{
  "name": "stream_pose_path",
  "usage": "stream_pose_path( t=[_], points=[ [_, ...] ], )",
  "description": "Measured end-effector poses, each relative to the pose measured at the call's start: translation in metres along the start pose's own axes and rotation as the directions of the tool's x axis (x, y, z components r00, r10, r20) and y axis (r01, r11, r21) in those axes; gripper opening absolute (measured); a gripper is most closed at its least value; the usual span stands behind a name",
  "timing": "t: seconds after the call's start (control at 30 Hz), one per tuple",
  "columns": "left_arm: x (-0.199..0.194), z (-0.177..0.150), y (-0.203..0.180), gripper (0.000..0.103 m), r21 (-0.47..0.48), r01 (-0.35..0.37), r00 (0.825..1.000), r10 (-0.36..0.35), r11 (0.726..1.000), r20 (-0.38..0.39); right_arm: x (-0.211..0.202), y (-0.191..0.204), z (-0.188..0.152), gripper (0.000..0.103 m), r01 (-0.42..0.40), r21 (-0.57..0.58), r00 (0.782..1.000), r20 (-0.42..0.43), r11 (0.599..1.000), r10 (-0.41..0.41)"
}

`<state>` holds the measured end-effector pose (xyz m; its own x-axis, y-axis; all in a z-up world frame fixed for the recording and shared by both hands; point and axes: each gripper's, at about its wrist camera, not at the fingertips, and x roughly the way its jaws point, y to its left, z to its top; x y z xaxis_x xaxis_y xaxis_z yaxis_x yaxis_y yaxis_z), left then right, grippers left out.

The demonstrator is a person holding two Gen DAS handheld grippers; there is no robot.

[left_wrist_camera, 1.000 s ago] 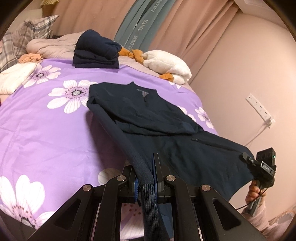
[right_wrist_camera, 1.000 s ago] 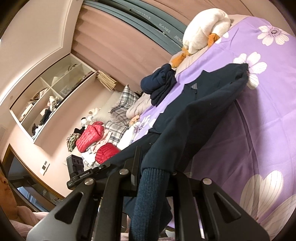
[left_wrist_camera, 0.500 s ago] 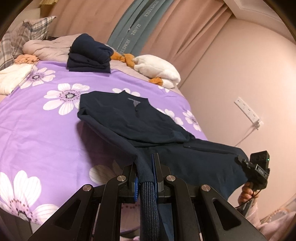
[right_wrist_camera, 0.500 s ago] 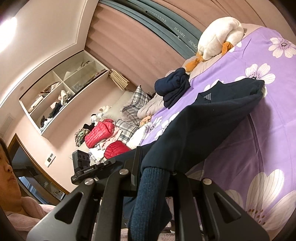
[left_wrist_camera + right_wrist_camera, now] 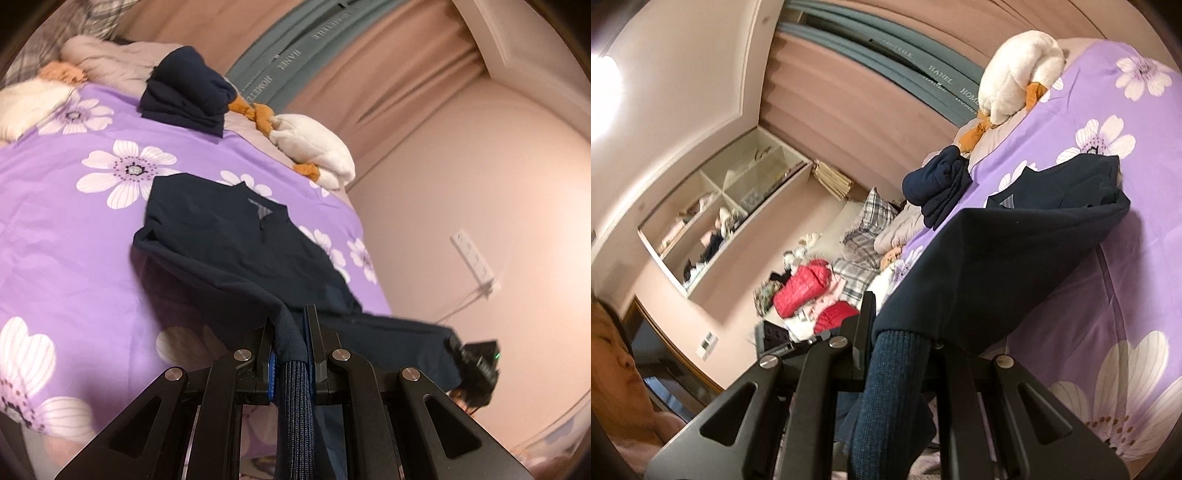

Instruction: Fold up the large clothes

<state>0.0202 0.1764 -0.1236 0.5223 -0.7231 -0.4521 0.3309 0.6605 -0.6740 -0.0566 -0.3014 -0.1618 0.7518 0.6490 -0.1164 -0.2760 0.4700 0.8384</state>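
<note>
Navy sweater [image 5: 236, 251] lies collar-end on the purple floral bedspread [image 5: 74, 236], hem end lifted off the bed. Left hand-held gripper [image 5: 290, 332] clamps one ribbed cuff; right hand-held gripper [image 5: 899, 325] is closed on the other cuff. Folded navy stack [image 5: 184, 96] and white plush duck [image 5: 314, 155] sit near the headboard.

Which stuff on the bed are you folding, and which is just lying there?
Folding: navy jacket, gripped at its hem by the left gripper and right gripper.

Just lying there: folded navy pile, white plush duck, red puffer jackets.
</note>
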Motion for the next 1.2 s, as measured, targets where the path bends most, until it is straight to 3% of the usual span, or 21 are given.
stream_pose_path(
  t=[0.2,0.57,1.2],
  points=[
    [0.003,0.024,0.009,0.009,-0.063,0.005,0.999,-0.002,0.998,0.047,0.001,-0.007,0.014,0.012,-0.013,0.045,0.999,0.045,0.999,0.011],
    [0.026,0.072,0.011,0.009,-0.081,-0.010,0.993,0.019,0.997,0.113,0.018,-0.012,0.053,0.012,-0.010,0.068,0.993,0.115,0.998,0.002],
    [0.090,0.153,0.033,0.009,-0.128,-0.111,0.986,0.126,0.986,0.109,0.069,-0.055,0.133,0.012,0.075,0.109,0.983,0.161,0.991,-0.092]
  ],
)
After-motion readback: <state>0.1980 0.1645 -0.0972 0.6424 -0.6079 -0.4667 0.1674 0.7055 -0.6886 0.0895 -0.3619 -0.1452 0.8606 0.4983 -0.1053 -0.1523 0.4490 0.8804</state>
